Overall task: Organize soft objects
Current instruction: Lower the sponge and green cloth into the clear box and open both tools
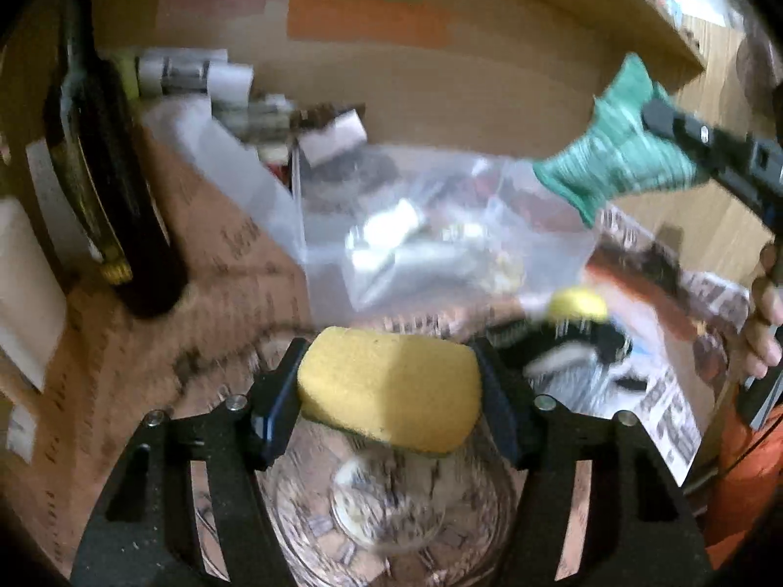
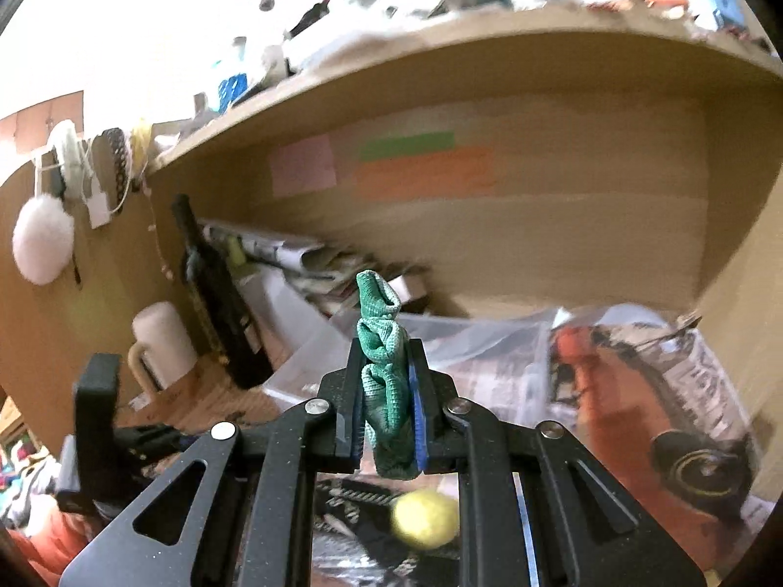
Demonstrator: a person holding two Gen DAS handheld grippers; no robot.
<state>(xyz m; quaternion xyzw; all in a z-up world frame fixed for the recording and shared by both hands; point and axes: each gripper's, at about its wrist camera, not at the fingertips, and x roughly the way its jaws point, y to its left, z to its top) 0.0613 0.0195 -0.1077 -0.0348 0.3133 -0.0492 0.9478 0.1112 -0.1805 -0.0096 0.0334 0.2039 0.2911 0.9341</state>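
Nearest in the left wrist view, the left gripper point(image 1: 389, 394) has its fingers point(image 1: 276, 401) pinching a yellow sponge point(image 1: 391, 386) by its two short ends; the sponge hangs directly over a clear glass bowl point(image 1: 391, 518) that stands at the near edge of the worktop point(image 1: 147, 323); its long axis runs crosswise, finger to finger, roughly level, one broad face turned up and forward. In my judgement the step in hand is dropping the sponge into that bowl; to do it well, lower until the sponge sits inside the rim, then spread the fingers slowly, since squeezed foam springs back and could hop out.

In the right wrist view, the right gripper point(image 2: 386, 406) has its fingers point(image 2: 418, 406) pressed onto a bunched green cloth point(image 2: 384, 367); the cloth is carried in the air, clear of the worktop, its long axis lying along the fingers, the free end pointing forward past the tips toward the back of the shelf alcove. It should wait high and aside so the two tools do not meet over the bowl; how close they are I cannot tell.

Farther along the worktop lies a small yellow ball point(image 1: 577, 304), beside newspaper point(image 1: 670, 406) toward the right edge; then a clear plastic bag point(image 1: 430, 235) mid-worktop; a dark bottle point(image 1: 117, 186) leans at the far left corner.
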